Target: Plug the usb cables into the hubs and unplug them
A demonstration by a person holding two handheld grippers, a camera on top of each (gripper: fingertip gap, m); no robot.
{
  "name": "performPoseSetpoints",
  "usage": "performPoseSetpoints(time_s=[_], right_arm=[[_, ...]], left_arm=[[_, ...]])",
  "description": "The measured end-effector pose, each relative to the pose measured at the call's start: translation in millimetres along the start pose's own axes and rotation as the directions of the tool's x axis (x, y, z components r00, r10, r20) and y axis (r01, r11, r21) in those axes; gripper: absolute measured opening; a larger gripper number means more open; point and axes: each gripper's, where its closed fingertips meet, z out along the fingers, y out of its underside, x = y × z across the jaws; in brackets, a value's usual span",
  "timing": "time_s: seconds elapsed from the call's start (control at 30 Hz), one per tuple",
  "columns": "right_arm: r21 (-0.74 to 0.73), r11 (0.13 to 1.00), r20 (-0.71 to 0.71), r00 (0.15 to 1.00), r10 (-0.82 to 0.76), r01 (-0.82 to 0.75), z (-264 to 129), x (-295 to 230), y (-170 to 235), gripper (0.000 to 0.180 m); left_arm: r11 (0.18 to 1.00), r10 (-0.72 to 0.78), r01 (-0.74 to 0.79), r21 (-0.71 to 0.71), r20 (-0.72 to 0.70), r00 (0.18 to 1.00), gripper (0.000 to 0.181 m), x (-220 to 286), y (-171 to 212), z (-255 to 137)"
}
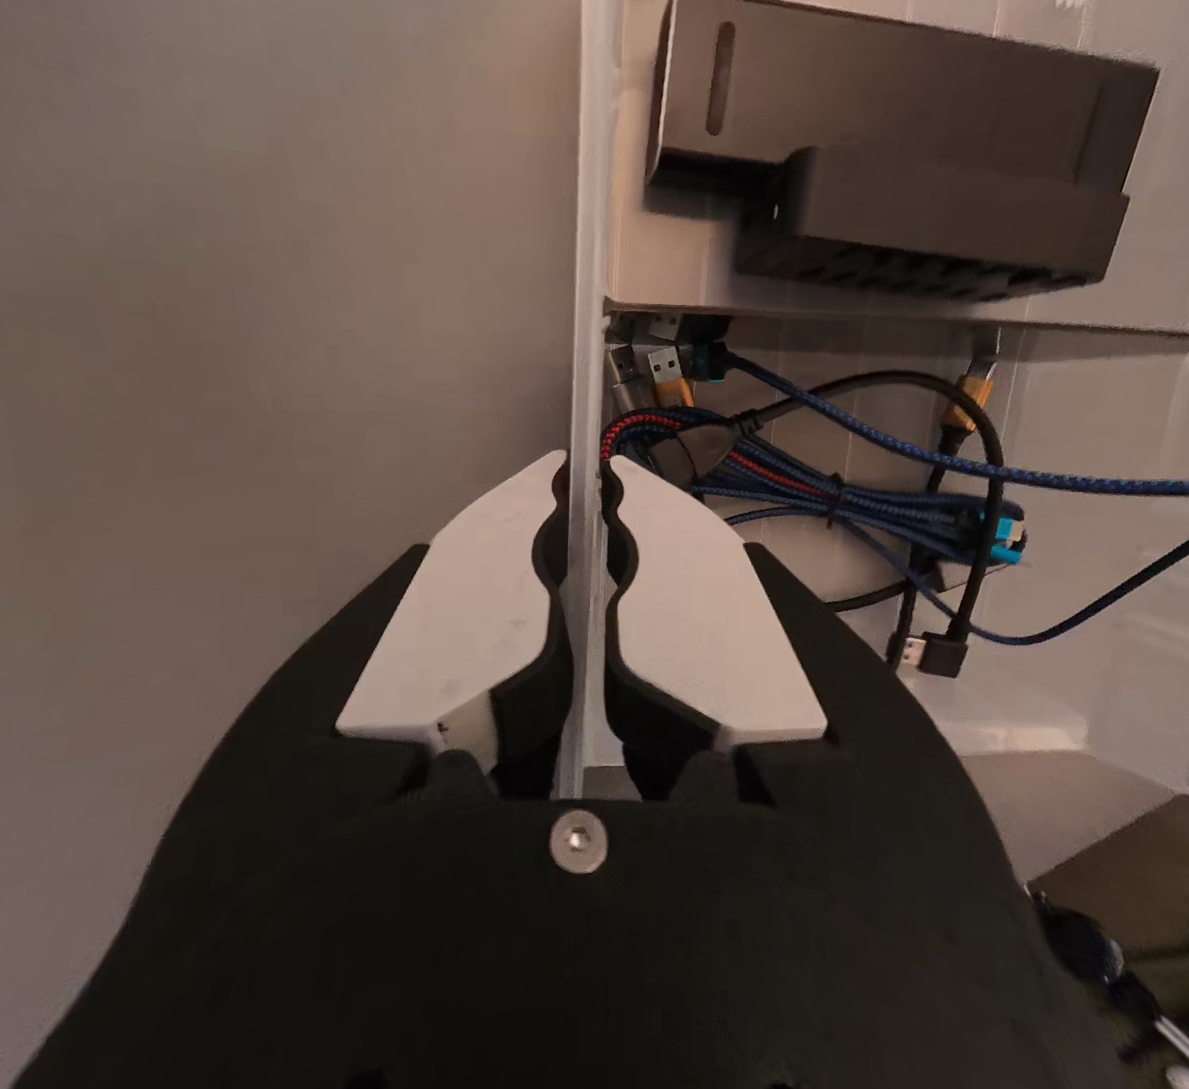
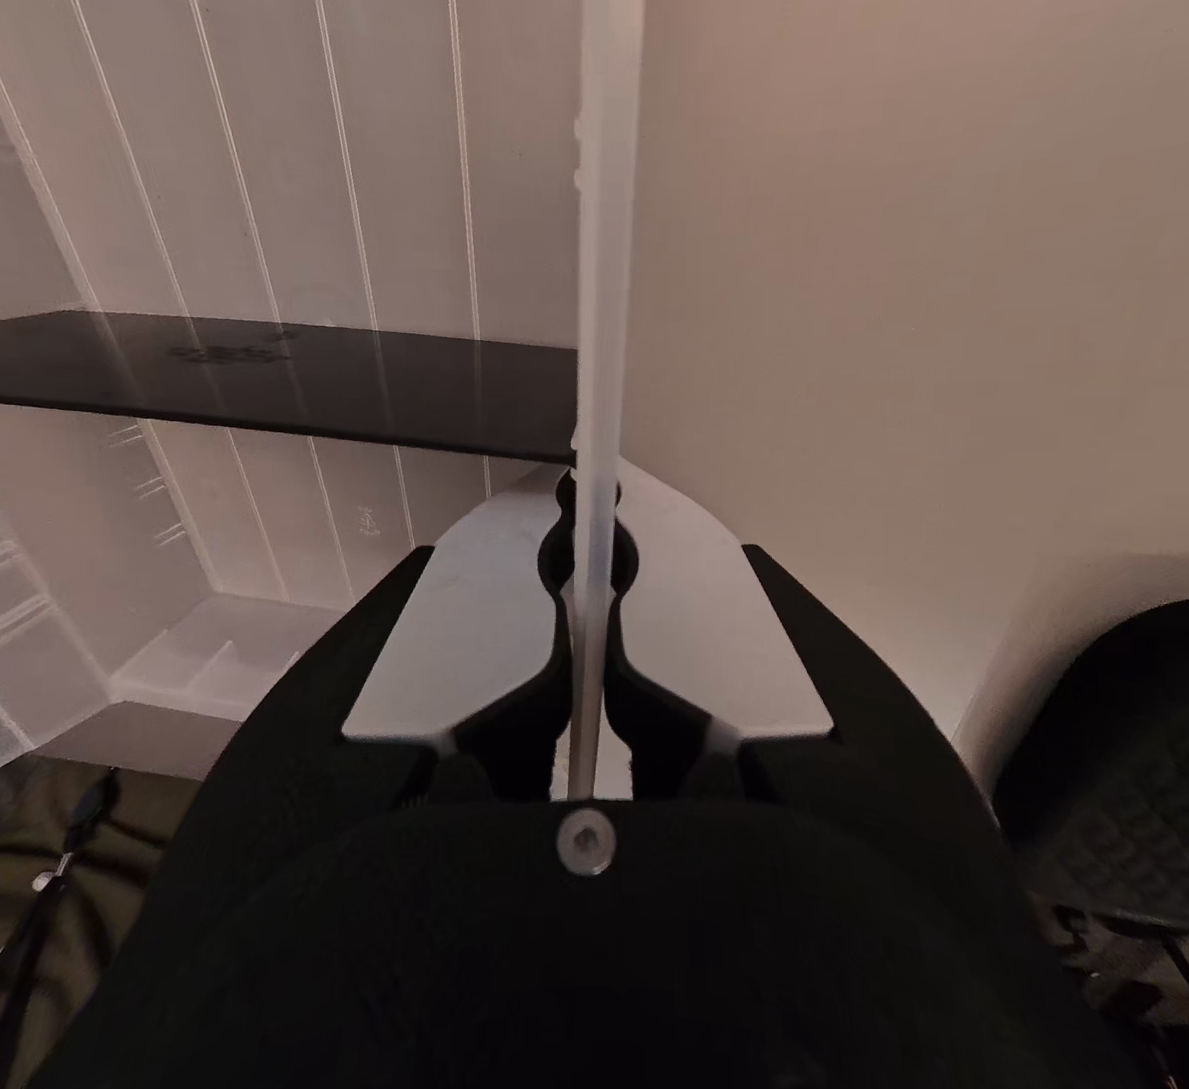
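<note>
Left wrist view – tool: the left gripper (image 1: 584,466) pinches the upright rim (image 1: 589,221) of a clear plastic bin, one finger on each side of the wall
Left wrist view – task things: a bundle of braided USB cables (image 1: 836,492) lies inside the bin, loose plugs (image 1: 663,366) near the gripped wall; a grey box (image 1: 901,112) lies beyond, no hub clearly made out
Right wrist view – tool: the right gripper (image 2: 593,482) is pressed onto another clear bin rim (image 2: 608,221) in the same way
Right wrist view – contents: a flat black slab (image 2: 289,376) shows through the wall; no cables visible here
Risk: thin, smooth plastic may slip from either pinch or flex, so the bin tilts and cables spill or tangle; uneven pull between the two would cause it
</note>
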Motion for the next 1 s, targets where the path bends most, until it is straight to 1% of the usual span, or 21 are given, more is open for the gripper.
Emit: performPoseSetpoints(time_s=[0.03, 0.17, 0.33, 0.5, 0.6, 0.77, 0.9, 1.0], right_arm=[[0.000, 1.000, 0.002, 1.000, -0.002, 0.002, 0, 0, 0, 0.005], [-0.004, 1.000, -0.001, 1.000, -0.001, 0.001, -1, 6, -2, 0.005], [-0.013, 1.000, -0.002, 1.000, 0.020, -0.020, -3, 16, -7, 0.004], [-0.007, 1.000, -0.007, 1.000, 0.016, -0.016, -4, 22, -12, 0.005], [0.007, 1.000, -0.004, 1.000, 0.029, -0.028, -4, 25, -14, 0.005], [0.009, 0.999, -0.008, 0.999, 0.034, -0.034, -4, 26, -15, 0.005], [0.017, 0.999, -0.008, 0.999, 0.037, -0.036, -5, 29, -14, 0.005], [0.031, 0.999, -0.008, 0.999, 0.039, -0.039, -5, 30, -14, 0.005]], left_arm=[[1.000, -0.022, 0.022, 0.002, 0.002, 1.000, 0.003, -15, 9, -5], [0.993, -0.121, 0.121, 0.004, 0.061, 0.991, 0.004, -81, 56, -31], [0.957, -0.289, 0.285, 0.046, 0.120, 0.950, 0.004, -168, 123, -68], [0.877, -0.481, 0.466, 0.118, 0.176, 0.859, 0.004, -246, 187, -102], [0.837, -0.547, 0.524, 0.156, 0.218, 0.808, 0.004, -279, 216, -118], [0.811, -0.585, 0.558, 0.176, 0.233, 0.777, 0.004, -310, 235, -129], [0.836, -0.549, 0.529, 0.145, 0.223, 0.806, 0.004, -321, 235, -130], [0.857, -0.515, 0.493, 0.149, 0.253, 0.819, 0.005, -329, 230, -128]])
